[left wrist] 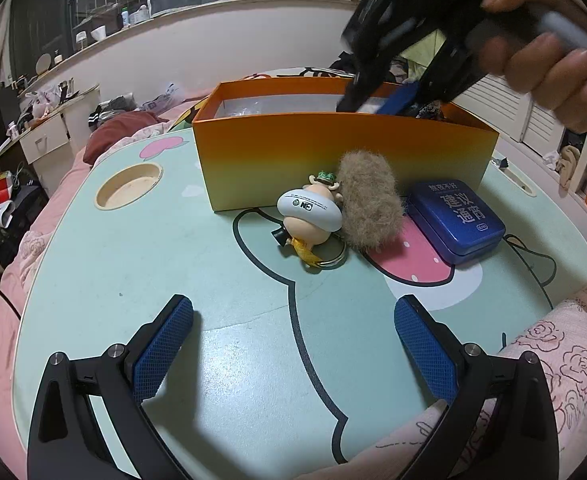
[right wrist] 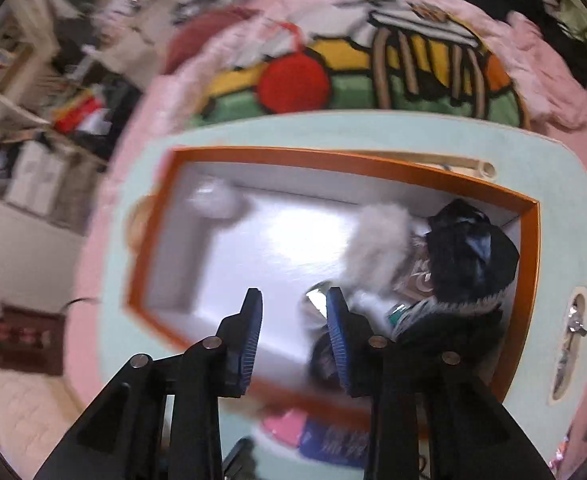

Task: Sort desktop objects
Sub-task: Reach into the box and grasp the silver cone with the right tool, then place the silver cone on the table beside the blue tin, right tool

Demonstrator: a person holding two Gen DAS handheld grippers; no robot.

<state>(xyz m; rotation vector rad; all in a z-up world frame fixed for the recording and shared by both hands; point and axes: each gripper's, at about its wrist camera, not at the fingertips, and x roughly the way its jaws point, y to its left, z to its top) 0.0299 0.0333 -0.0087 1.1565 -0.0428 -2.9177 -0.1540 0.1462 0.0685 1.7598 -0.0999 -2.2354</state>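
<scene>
Our left gripper (left wrist: 293, 344) hovers low over the table (left wrist: 133, 264), jaws wide apart, empty. Our right gripper (right wrist: 294, 312) hangs over the orange box (left wrist: 333, 152), jaws parted, empty. Keychain figure (left wrist: 311, 216), fur ball (left wrist: 369, 204) and blue tin (left wrist: 455, 222) lie beside the box.

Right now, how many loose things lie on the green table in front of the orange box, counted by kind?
Figure keychain: 1
Furry brown pom-pom: 1
Blue tin: 1
Total: 3
</scene>
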